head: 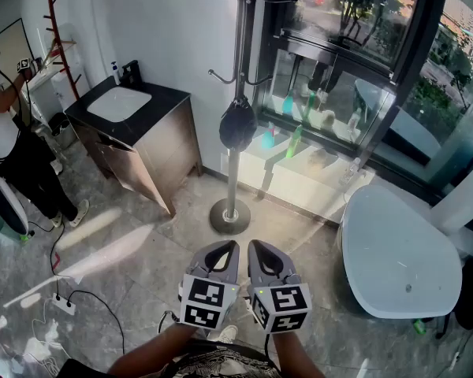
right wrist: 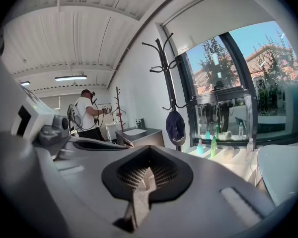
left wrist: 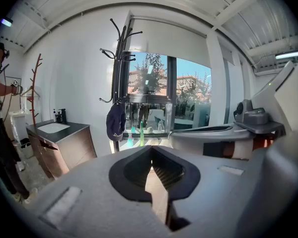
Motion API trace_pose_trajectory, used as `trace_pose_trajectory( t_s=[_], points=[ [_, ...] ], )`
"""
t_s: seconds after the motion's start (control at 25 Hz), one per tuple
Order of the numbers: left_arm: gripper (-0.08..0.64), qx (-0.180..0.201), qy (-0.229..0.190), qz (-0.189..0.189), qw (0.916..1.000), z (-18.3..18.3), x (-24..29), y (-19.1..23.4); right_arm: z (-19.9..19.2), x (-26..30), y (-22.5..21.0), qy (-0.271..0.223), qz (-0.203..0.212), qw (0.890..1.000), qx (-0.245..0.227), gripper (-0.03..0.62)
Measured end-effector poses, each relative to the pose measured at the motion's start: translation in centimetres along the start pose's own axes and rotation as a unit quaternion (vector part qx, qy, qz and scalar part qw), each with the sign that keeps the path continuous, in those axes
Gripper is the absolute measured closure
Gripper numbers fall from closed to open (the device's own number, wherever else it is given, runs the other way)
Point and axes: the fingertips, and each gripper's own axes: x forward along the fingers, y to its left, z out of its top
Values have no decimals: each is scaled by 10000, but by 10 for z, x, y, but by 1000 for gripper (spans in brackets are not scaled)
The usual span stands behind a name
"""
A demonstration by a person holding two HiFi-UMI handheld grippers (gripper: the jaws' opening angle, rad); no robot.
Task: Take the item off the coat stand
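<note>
Head view, looking steeply down: a coat stand (head: 233,176) rose from a round base on the tiled floor (head: 142,250), just in front of a large window (head: 355,22). A dark cap (head: 238,126), the only item on the stand, hung from one of the lower hooks, close against the pole and clear of the floor. The left gripper (head: 225,249) and the right gripper (head: 258,249) were held side by side near the bottom edge, both pointed toward the stand's base and well apart from the cap.

Left gripper view: the left gripper (left wrist: 151,150) had its jaws brought together at the tips, with nothing between them. The cap (left wrist: 115,123) and the stand (left wrist: 120,53) lay beyond, to the left of the jaw line.

Right gripper view: the right gripper (right wrist: 149,150) was likewise closed and empty. The cap (right wrist: 176,125) hung on the stand (right wrist: 165,68), to the right of the jaws.

Surroundings, head view: a dark vanity cabinet (head: 154,144) with a white basin stood left of the stand, a white bathtub (head: 394,258) lay at the right, coloured bottles (head: 296,138) lined the window sill, and another person (head: 12,148) stood at the far left beside a red branched rack (head: 59,30).
</note>
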Motion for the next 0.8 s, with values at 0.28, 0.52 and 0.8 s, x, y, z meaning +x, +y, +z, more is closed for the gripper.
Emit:
trace_pose_trajectory(
  t_s=[0.28, 0.52, 0.8],
  points=[
    [557, -22, -5, 53, 10000, 0, 3, 9, 3, 10, 3, -29, -20, 9996, -280, 586],
    [557, -91, 1, 59, 9999, 2, 18, 29, 4, 35, 2, 13, -36, 9994, -342, 586],
    [557, -126, -48, 4, 9999, 13, 51, 57, 13, 75, -16, 32, -172, 9992, -350, 586]
  ],
)
